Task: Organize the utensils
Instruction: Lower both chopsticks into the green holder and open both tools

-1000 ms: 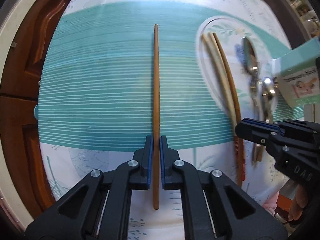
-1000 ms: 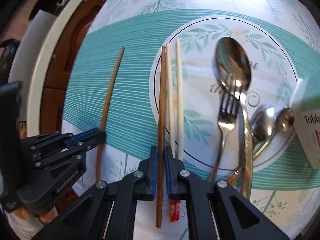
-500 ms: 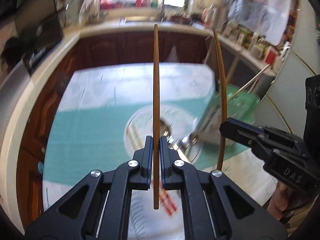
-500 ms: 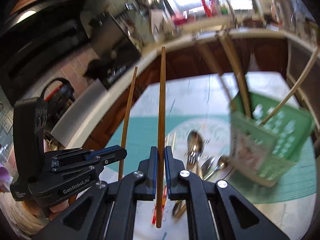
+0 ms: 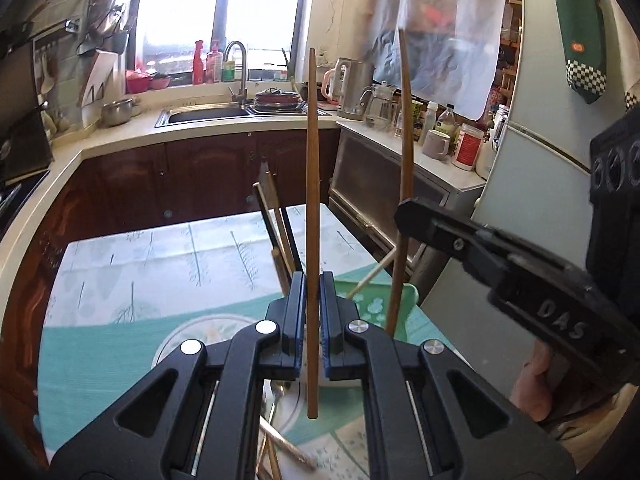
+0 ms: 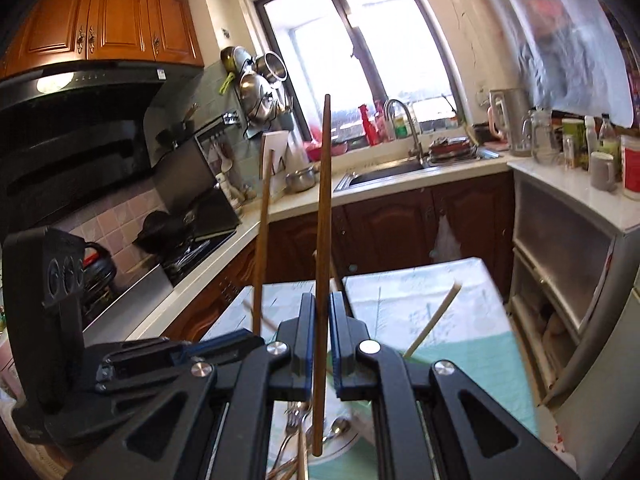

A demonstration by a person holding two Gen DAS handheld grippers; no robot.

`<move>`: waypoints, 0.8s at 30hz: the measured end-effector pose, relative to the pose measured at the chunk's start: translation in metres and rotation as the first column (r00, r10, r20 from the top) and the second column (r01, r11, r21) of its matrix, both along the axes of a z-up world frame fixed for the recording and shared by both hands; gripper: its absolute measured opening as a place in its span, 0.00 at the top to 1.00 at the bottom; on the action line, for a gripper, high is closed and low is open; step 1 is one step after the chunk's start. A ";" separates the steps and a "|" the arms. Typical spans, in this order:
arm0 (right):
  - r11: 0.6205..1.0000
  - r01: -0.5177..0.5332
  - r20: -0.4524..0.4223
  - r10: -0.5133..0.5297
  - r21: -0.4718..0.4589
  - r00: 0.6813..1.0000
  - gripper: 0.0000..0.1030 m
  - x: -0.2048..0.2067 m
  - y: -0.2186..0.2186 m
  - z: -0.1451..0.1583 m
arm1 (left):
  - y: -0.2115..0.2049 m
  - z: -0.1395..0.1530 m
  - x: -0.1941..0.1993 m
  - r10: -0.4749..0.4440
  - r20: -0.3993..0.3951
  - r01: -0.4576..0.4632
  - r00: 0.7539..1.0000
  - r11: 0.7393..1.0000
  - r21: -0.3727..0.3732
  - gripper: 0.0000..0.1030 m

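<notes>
My left gripper (image 5: 311, 280) is shut on a brown wooden chopstick (image 5: 311, 200) that stands upright above the table. Beside it on the right, my right gripper (image 5: 404, 216) is shut on a second brown chopstick (image 5: 405, 140). In the right wrist view the right gripper (image 6: 322, 300) pinches its chopstick (image 6: 323, 220), and the left gripper (image 6: 236, 344) holds the other stick (image 6: 261, 240) on the left. A green utensil holder (image 5: 372, 304) stands just behind the fingers, with several chopsticks (image 5: 280, 220) leaning in it. Forks and spoons (image 6: 296, 428) lie on the table below.
The table has a teal and white cloth (image 5: 120, 340). Dark wooden cabinets and a counter with a sink (image 5: 208, 114) run behind it. A grey cabinet (image 5: 400, 184) and a fridge (image 5: 540, 152) stand close on the right. A person's hand (image 5: 532, 384) grips the right tool.
Both grippers have lifted their chopsticks off the table and tilted up from pointing down at the cloth. The holder now sits right behind the fingers and the kitchen fills both views.
</notes>
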State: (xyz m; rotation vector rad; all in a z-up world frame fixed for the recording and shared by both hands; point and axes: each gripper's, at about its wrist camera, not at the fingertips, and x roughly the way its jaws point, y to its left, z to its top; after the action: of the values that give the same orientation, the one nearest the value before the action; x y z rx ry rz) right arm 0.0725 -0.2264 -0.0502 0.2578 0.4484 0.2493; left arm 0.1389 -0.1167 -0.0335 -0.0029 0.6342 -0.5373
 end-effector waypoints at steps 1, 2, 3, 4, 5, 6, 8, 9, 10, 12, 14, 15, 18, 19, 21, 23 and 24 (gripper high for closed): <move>1.000 0.001 0.009 -0.001 -0.008 1.000 0.94 0.004 -0.003 0.001 | -0.005 -0.004 0.008 0.000 -0.009 0.000 1.000 1.000 -0.005 0.96; 1.000 0.002 0.018 -0.002 -0.012 1.000 0.94 0.006 -0.009 0.002 | -0.008 -0.006 0.017 0.005 -0.016 -0.005 1.000 1.000 -0.015 0.96; 1.000 0.001 0.027 -0.001 -0.015 1.000 0.94 0.009 -0.011 0.002 | -0.009 -0.010 0.026 0.007 -0.020 -0.008 1.000 1.000 -0.030 0.96; 1.000 -0.003 0.033 0.004 -0.019 0.999 0.94 0.013 -0.012 0.001 | -0.008 -0.012 0.034 0.007 -0.022 -0.008 1.000 0.999 -0.041 0.96; 1.000 -0.003 0.036 0.004 -0.024 0.999 0.94 0.018 -0.012 0.000 | -0.009 -0.012 0.041 0.008 -0.013 -0.008 1.000 0.998 -0.058 0.96; 1.000 -0.001 0.042 0.002 -0.027 0.999 0.94 0.021 -0.014 -0.001 | -0.008 -0.013 0.050 0.007 -0.004 -0.008 1.000 0.997 -0.074 0.96; 0.999 0.009 0.052 -0.007 -0.036 0.999 0.94 0.027 -0.016 -0.003 | -0.004 -0.013 0.061 0.009 0.007 -0.008 1.000 0.994 -0.106 0.96; 0.999 0.016 0.058 -0.014 -0.038 0.998 0.94 0.031 -0.017 -0.004 | 0.001 -0.013 0.066 0.012 0.009 -0.011 1.000 0.993 -0.114 0.96; 0.999 0.022 0.062 -0.020 -0.040 0.998 0.94 0.033 -0.018 -0.004 | -0.001 -0.012 0.072 0.018 0.015 -0.016 1.000 0.991 -0.133 0.96; 0.998 0.042 0.077 -0.039 -0.045 0.996 0.94 0.039 -0.019 -0.006 | -0.001 -0.011 0.082 0.030 0.021 -0.027 0.999 0.988 -0.152 0.96; 0.997 0.053 0.085 -0.048 -0.049 0.995 0.94 0.044 -0.019 -0.009 | -0.001 -0.012 0.088 0.042 0.031 -0.036 0.999 0.985 -0.168 0.96; 0.997 0.056 0.085 -0.051 -0.051 0.995 0.94 0.047 -0.020 -0.011 | 0.001 -0.012 0.089 0.046 0.034 -0.039 0.998 0.984 -0.175 0.96; 0.996 0.055 0.084 -0.050 -0.067 0.995 0.94 0.051 -0.019 -0.016 | -0.002 -0.015 0.094 0.055 0.041 -0.046 0.998 0.978 -0.201 0.96; 0.995 0.055 0.090 -0.047 -0.083 0.995 0.94 0.051 -0.018 -0.018 | -0.004 -0.018 0.096 0.056 0.041 -0.047 0.998 0.977 -0.208 0.96; 0.992 0.050 0.097 -0.040 -0.113 0.994 0.94 0.050 -0.015 -0.022 | -0.004 -0.027 0.094 0.059 0.039 -0.049 0.998 0.977 -0.207 0.96; 0.990 0.041 0.100 -0.028 -0.135 0.995 0.93 0.049 -0.013 -0.027 | -0.005 -0.038 0.091 0.067 0.035 -0.060 0.997 0.980 -0.192 0.96; 0.990 0.026 0.090 -0.013 -0.140 0.996 0.93 0.049 -0.013 -0.030 | -0.006 -0.042 0.090 0.068 0.032 -0.061 0.997 0.982 -0.180 0.96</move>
State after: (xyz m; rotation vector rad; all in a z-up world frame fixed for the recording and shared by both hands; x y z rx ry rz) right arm 0.1213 -0.2393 -0.0806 0.1117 0.3732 0.2081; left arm 0.2286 -0.1223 -0.0756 -0.1816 0.5457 -0.5287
